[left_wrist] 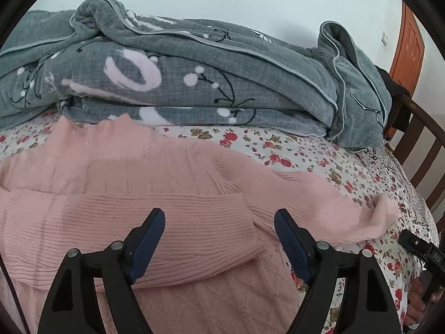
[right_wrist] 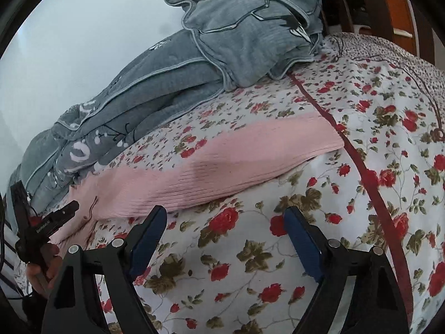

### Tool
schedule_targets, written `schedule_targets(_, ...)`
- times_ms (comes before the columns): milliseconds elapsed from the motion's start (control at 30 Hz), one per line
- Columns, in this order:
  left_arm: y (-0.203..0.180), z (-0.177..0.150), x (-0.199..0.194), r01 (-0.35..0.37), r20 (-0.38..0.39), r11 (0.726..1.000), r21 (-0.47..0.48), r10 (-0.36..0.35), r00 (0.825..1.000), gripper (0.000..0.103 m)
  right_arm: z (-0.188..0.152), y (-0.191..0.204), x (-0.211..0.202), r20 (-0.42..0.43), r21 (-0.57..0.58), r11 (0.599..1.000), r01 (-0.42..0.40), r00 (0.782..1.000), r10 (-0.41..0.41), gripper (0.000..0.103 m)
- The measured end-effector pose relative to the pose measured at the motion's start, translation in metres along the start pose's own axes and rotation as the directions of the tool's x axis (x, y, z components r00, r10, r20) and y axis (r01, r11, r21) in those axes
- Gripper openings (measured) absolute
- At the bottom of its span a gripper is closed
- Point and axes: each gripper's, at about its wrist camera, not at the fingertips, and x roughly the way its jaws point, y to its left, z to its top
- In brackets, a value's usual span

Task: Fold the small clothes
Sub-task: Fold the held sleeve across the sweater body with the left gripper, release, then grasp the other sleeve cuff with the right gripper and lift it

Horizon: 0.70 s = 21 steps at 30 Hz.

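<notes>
A pink ribbed knit sweater (left_wrist: 133, 172) lies flat on the floral bedsheet (left_wrist: 306, 150), collar toward the far side. One sleeve (left_wrist: 178, 222) is folded across the body, its cuff lying between my left fingers. My left gripper (left_wrist: 219, 217) is open just above that cuff, holding nothing. The other sleeve (left_wrist: 347, 208) stretches out to the right; in the right wrist view this sleeve (right_wrist: 222, 161) lies straight on the sheet. My right gripper (right_wrist: 225, 217) is open and empty, just short of the sleeve's near edge, over the bedsheet (right_wrist: 278, 264).
A bunched grey quilt (left_wrist: 194, 78) lies along the far side of the bed, also in the right wrist view (right_wrist: 194, 64). A dark wooden bed rail (left_wrist: 417, 144) stands at the right. A dark red strap (right_wrist: 370, 183) crosses the sheet. An orange door (left_wrist: 408, 47) is behind.
</notes>
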Motion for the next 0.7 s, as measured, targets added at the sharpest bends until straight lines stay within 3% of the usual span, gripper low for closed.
schedule_targets(167, 0.0, 0.0, -0.001, 0.004, 0.004, 1.0, -0.001, -0.004, 1.0, 0.082, 0.008, 0.01, 0.004, -0.04, -0.045, 0.997, 0.062, 0.997, -0.064, 0.079)
schedule_targets(333, 0.004, 0.001, 0.0, 0.016, -0.006, 1.0, -0.022, -0.017, 1.0, 0.082, 0.035, 0.008, 0.008, -0.049, -0.089, 0.974, 0.208, 0.976, -0.213, 0.073)
schedule_targets(567, 0.007, 0.002, -0.001, 0.03, -0.006, 0.999, -0.036, -0.031, 1.0, 0.082, 0.037, -0.027, 0.029, -0.074, 0.051, 0.987, 0.156, 0.986, -0.152, 0.073)
schedule_targets(700, 0.006, 0.002, -0.002, 0.032, -0.007, 0.999, -0.032, -0.032, 0.999, 0.082, 0.039, -0.028, 0.03, -0.075, 0.045, 0.986, 0.161, 0.985, -0.157, 0.073)
